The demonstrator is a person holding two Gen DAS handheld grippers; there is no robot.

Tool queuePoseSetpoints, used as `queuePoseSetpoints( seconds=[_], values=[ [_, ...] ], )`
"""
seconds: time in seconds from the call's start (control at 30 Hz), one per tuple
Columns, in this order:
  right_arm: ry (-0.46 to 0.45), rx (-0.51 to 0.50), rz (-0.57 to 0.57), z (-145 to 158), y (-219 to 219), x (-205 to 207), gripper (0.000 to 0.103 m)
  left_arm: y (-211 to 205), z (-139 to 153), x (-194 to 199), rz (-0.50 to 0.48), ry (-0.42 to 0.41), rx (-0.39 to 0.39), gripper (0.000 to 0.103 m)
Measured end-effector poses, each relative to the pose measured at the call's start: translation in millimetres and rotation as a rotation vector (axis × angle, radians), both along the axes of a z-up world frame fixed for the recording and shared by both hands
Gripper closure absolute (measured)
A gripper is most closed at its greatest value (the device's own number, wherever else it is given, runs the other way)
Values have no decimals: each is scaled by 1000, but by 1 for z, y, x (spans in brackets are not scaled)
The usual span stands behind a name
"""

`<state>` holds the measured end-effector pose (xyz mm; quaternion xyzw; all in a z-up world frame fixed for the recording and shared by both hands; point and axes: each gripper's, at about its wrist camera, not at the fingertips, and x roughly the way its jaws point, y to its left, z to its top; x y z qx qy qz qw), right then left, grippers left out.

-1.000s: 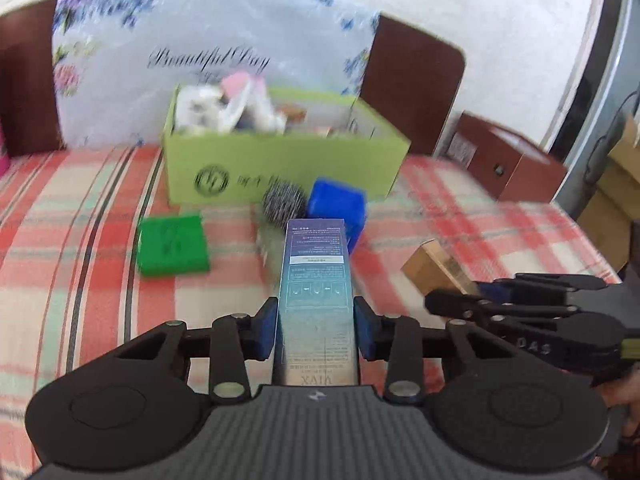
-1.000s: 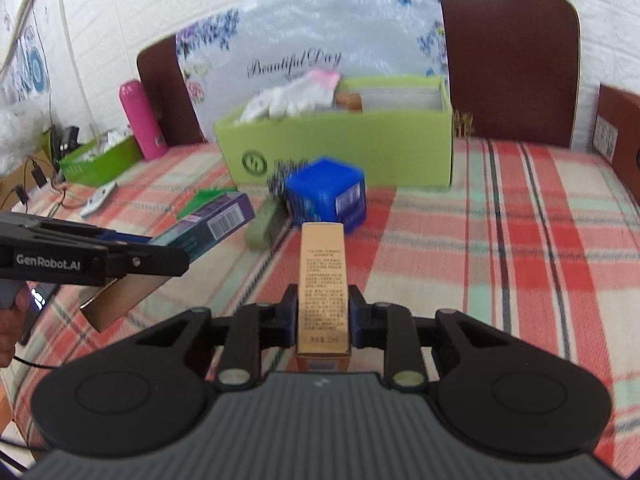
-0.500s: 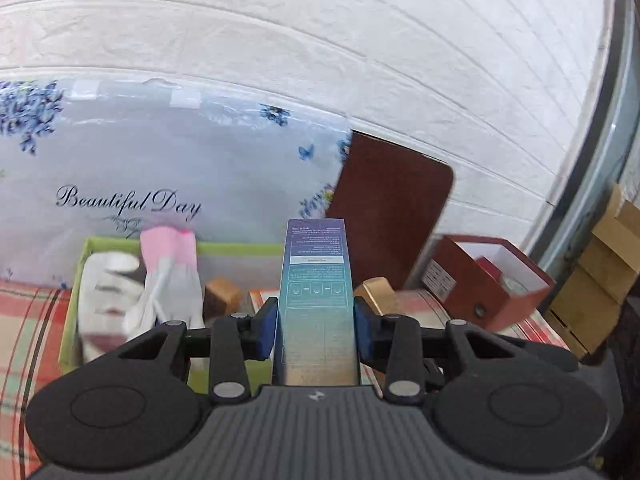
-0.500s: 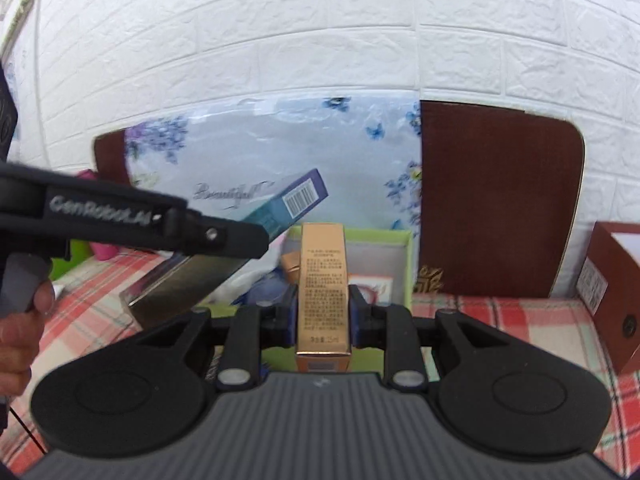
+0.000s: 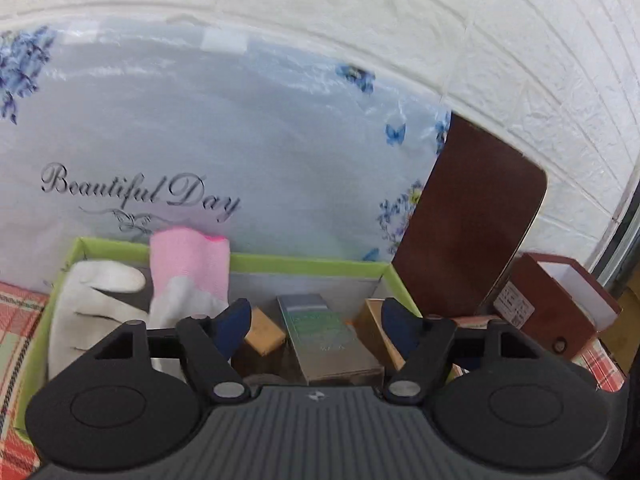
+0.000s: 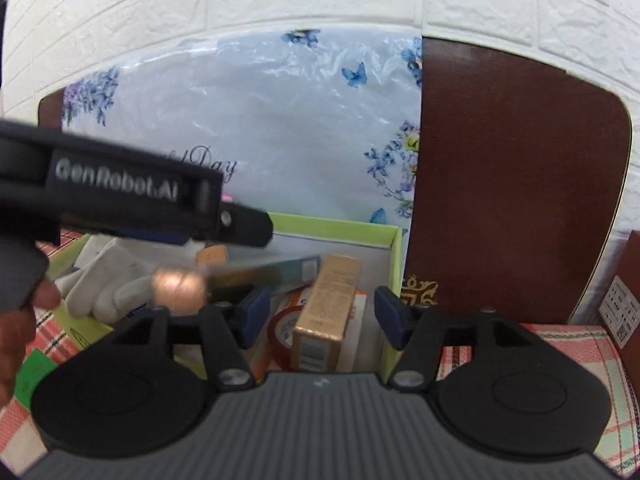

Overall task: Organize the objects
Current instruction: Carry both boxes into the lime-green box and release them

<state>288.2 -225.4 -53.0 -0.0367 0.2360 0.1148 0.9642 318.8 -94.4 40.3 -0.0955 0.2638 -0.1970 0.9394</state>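
Both grippers hang over the green cardboard box (image 5: 308, 261) (image 6: 394, 264). The jaws of my left gripper (image 5: 314, 320) are opening, and the teal carton (image 5: 324, 336) lies free between and below them inside the box, touched by neither pad. My right gripper's (image 6: 322, 314) jaws are opening too; the gold carton (image 6: 326, 312) drops tilted between them into the box's right end, clear of the pads. In the right wrist view the left gripper's body (image 6: 120, 196) crosses the left side, with the teal carton (image 6: 276, 272) blurred under it.
White gloves (image 5: 100, 312) and a pink cloth (image 5: 190, 264) fill the box's left end, with small tan boxes (image 5: 262, 332) in the middle. A flowered plastic sheet (image 5: 200, 152) and a brown chair back (image 6: 516, 184) stand behind. A brown open box (image 5: 560, 304) sits to the right on the checked cloth (image 6: 568, 344).
Both grippers moved forward from the table to over the green box, then opened. The teal carton and the gold carton left the pads and dropped into the box.
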Motion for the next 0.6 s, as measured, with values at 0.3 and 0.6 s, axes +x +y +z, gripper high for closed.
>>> queuePoseSetpoints(
  seconds=[0.3, 0.6],
  values=[
    [-81, -20, -20, 11, 5, -37, 0, 18, 9, -20, 29, 39, -15, 27],
    [-81, 15, -58, 35, -5, -97, 0, 29, 29, -91, 19, 15, 22, 24]
  ],
)
